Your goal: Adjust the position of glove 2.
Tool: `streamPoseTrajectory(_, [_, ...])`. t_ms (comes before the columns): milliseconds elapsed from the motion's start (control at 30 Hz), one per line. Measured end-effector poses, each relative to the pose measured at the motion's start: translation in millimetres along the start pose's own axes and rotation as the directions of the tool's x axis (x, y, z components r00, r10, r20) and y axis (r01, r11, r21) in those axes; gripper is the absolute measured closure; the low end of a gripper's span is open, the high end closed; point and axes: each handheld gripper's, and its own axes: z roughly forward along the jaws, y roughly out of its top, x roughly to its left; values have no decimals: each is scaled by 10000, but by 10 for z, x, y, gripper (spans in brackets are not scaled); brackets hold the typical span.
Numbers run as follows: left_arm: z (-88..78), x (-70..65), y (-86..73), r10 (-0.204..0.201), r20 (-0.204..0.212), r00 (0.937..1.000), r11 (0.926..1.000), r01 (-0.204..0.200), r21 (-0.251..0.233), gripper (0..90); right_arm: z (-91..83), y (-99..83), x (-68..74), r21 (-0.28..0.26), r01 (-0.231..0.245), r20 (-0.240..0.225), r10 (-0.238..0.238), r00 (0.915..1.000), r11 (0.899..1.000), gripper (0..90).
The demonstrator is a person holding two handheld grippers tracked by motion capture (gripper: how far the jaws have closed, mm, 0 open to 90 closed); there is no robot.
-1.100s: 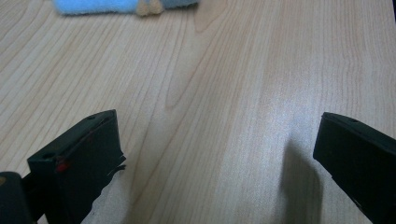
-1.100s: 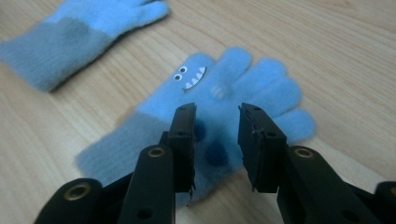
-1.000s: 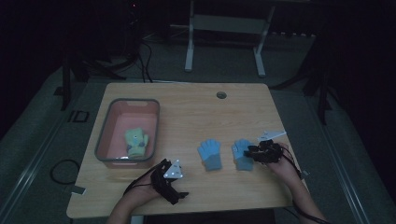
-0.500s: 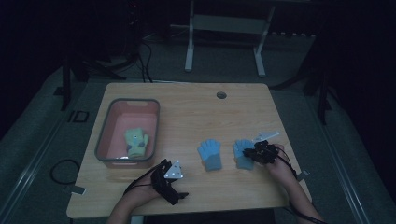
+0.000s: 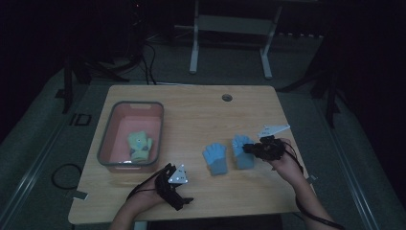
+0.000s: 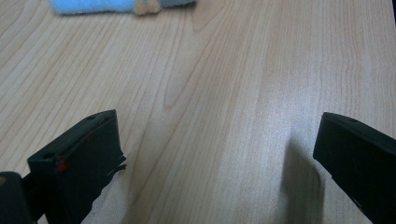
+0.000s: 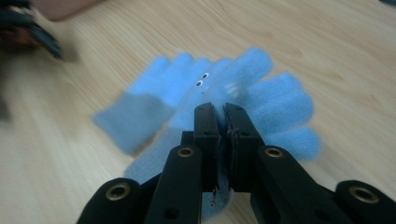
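High view: right gripper [image 5: 250, 149] clamped on blue glove [image 5: 242, 152], left gripper [image 5: 176, 184] resting with jaws apart

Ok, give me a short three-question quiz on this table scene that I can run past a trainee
1. True or false: the right gripper is shut on a blue glove.
2. Which thing lies inside the pink bin?
A. a blue glove
B. a green glove
C. a grey plate
3. Fill in: the left gripper has its jaws ____ over bare tabletop.

Key:
1. True. In the right gripper view the jaws pinch the fabric of the nearer blue glove, while the second blue glove lies beside it.
2. B, the green glove.
3. Open, with nothing between them.
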Motion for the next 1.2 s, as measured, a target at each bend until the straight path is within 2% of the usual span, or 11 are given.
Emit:
streamPoseTrajectory(67, [-1, 1, 1, 2, 3, 10000, 10000, -2, -4, 13, 13, 92, 58, -120, 183, -263, -186, 9995, 9998, 846])
streamPoseTrajectory(200, [0, -2, 0, 37, -21, 10000, 10000, -37, 10, 13, 64, 185, 152, -134, 540, -491, -546, 9973, 9985, 846])
streamPoseTrajectory(233, [1, -1, 0, 44, -20, 10000, 10000, -44, 29, 13, 126, 247, 214, -154, 675, -795, -685, 9945, 9976, 845])
streamPoseTrajectory(333, [0, -6, 3, 19, -11, 10000, 10000, -19, -29, 13, 220, 315, 288, -180, 799, -1232, -815, 9890, 9966, 845])
streamPoseTrajectory(433, [2, -6, 1, 29, -9, 10000, 10000, -29, -17, 13, 279, 348, 328, -158, 916, -1389, -929, 9859, 9957, 844])
streamPoseTrajectory(533, [0, -3, 2, 46, -20, 10000, 10000, -46, -16, 13, 417, 395, 393, -18, 1078, -1662, -1066, 9803, 9942, 843])
streamPoseTrajectory(733, [-1, -4, 3, 48, -17, 10000, 10000, -48, -34, 13, 579, 382, 396, 298, 1065, -1831, -993, 9781, 9939, 842])
streamPoseTrajectory(800, [-1, 1, 0, 32, -19, 10000, 10000, -32, -7, 13, 694, 350, 379, 619, 1055, -1955, -915, 9764, 9925, 841])
streamPoseTrajectory(933, [-1, 0, 5, -107, 72, 9999, 9999, 108, -129, 13, 805, 298, 352, 849, 958, -1886, -784, 9789, 9918, 837])
streamPoseTrajectory(1067, [2, 5, 0, -63, 59, 10000, 9999, 64, -116, 13, 890, 256, 318, 1074, 1088, -1564, -913, 9835, 9882, 833])
streamPoseTrajectory(1200, [4, 6, 1, -26, 19, 10000, 9999, 26, -117, 13, 945, 218, 304, 1145, 1130, -1538, -947, 9835, 9870, 826])
